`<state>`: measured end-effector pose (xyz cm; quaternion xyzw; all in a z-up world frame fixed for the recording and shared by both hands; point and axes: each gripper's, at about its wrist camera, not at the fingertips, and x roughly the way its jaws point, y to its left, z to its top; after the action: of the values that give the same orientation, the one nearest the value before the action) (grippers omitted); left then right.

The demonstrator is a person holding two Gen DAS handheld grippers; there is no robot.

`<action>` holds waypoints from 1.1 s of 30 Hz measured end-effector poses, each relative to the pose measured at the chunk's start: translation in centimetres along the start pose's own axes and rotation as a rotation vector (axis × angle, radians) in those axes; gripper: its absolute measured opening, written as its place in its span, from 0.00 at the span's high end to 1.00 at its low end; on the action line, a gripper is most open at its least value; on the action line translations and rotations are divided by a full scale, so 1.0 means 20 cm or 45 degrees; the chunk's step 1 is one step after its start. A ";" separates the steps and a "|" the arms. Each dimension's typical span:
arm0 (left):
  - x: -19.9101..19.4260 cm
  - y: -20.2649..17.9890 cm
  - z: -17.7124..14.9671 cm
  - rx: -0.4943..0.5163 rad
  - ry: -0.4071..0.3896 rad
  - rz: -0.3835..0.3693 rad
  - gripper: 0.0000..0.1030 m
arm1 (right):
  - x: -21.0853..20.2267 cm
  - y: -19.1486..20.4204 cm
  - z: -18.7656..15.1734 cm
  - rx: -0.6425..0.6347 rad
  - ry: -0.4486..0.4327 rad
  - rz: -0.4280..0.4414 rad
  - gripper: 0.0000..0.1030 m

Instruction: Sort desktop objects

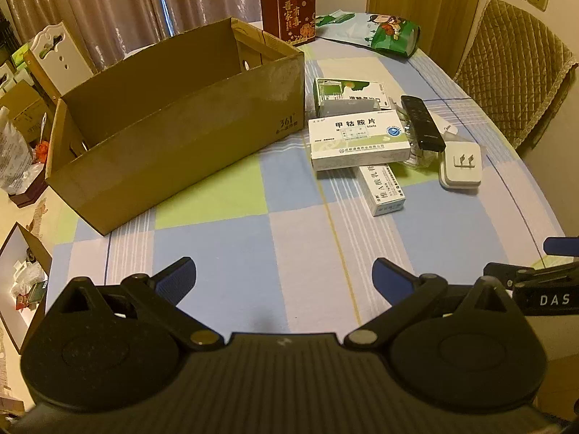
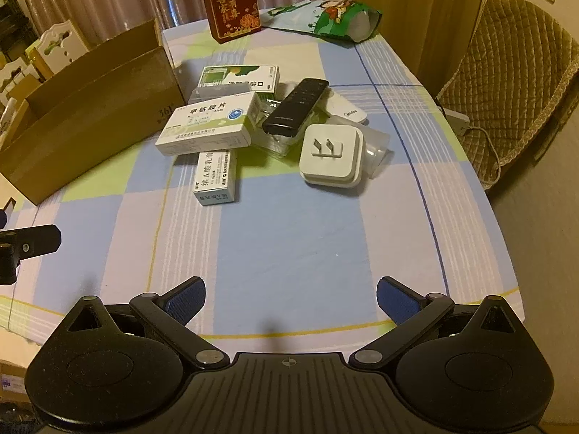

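Note:
An open brown cardboard box (image 1: 173, 123) stands on the left of the table, also in the right wrist view (image 2: 90, 108). Right of it lies a pile: a white medicine box (image 1: 358, 139) (image 2: 210, 124), a narrow white box (image 1: 385, 190) (image 2: 215, 177) under it, a green-white box (image 1: 349, 92) (image 2: 240, 76), a black remote (image 1: 421, 123) (image 2: 295, 106) and a white plug adapter (image 1: 461, 164) (image 2: 331, 155). My left gripper (image 1: 284, 276) is open and empty above the near tablecloth. My right gripper (image 2: 291, 298) is open and empty near the front edge.
A checked tablecloth (image 2: 289, 235) covers the table. A red carton (image 2: 231, 3) and a green snack bag (image 2: 340, 18) sit at the far end. A white remote (image 2: 343, 106) and clear plastic (image 2: 376, 148) lie in the pile. A padded chair (image 2: 514, 83) stands right.

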<state>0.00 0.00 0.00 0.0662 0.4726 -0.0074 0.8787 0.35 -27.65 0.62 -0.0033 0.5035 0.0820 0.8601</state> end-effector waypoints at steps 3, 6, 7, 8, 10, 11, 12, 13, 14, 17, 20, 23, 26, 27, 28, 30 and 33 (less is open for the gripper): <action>0.00 0.00 0.00 0.002 0.006 -0.002 0.00 | 0.02 -0.01 -0.01 0.004 0.008 0.004 0.00; 0.00 0.00 0.01 0.004 0.012 -0.004 0.00 | 0.00 0.01 0.01 0.005 0.016 0.004 0.00; -0.01 0.00 0.01 0.005 0.015 -0.004 0.00 | 0.00 0.01 0.02 0.006 0.019 0.006 0.00; -0.01 0.00 0.01 0.004 0.017 -0.005 0.00 | 0.00 0.01 0.03 0.009 0.023 0.009 0.00; 0.00 0.00 0.01 -0.005 0.022 -0.005 0.00 | 0.00 0.01 0.04 0.006 0.023 0.013 0.00; 0.00 0.00 0.01 -0.002 0.027 -0.006 0.00 | 0.00 0.02 0.04 0.005 0.023 0.016 0.00; 0.00 -0.01 0.01 -0.004 0.027 -0.003 0.00 | 0.01 0.00 0.03 0.004 0.017 0.025 0.00; 0.00 -0.01 0.02 -0.004 0.025 -0.009 0.00 | 0.00 0.00 0.03 0.004 0.018 0.026 0.00; 0.00 -0.01 0.02 0.013 0.022 -0.049 0.00 | 0.00 0.00 0.04 0.004 0.017 0.027 0.00; 0.01 -0.01 0.02 0.028 0.022 -0.081 0.00 | 0.00 0.00 0.05 0.001 0.016 0.033 0.00; 0.01 -0.02 0.02 0.031 0.026 -0.082 0.00 | 0.00 0.00 0.06 -0.004 0.014 0.039 0.00; 0.01 -0.02 0.03 0.033 0.026 -0.083 0.00 | 0.01 0.00 0.06 -0.001 0.015 0.045 0.00; 0.02 -0.03 0.03 0.035 0.025 -0.084 0.00 | 0.01 -0.01 0.07 0.001 0.016 0.046 0.00; 0.02 -0.03 0.03 0.035 0.026 -0.083 0.00 | 0.02 -0.01 0.07 0.003 0.017 0.046 0.00; 0.02 -0.04 0.04 0.034 0.027 -0.083 0.00 | 0.02 -0.01 0.08 0.004 0.018 0.048 0.00; 0.03 -0.04 0.04 0.031 0.030 -0.083 0.00 | 0.02 -0.02 0.08 0.003 0.017 0.049 0.00; 0.03 -0.04 0.05 0.027 0.030 -0.081 0.00 | 0.02 -0.02 0.09 0.000 0.016 0.052 0.00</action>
<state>1.01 -0.86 -0.07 0.0606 0.4846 -0.0398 0.8717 2.13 -27.87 1.11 0.0065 0.5090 0.0995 0.8550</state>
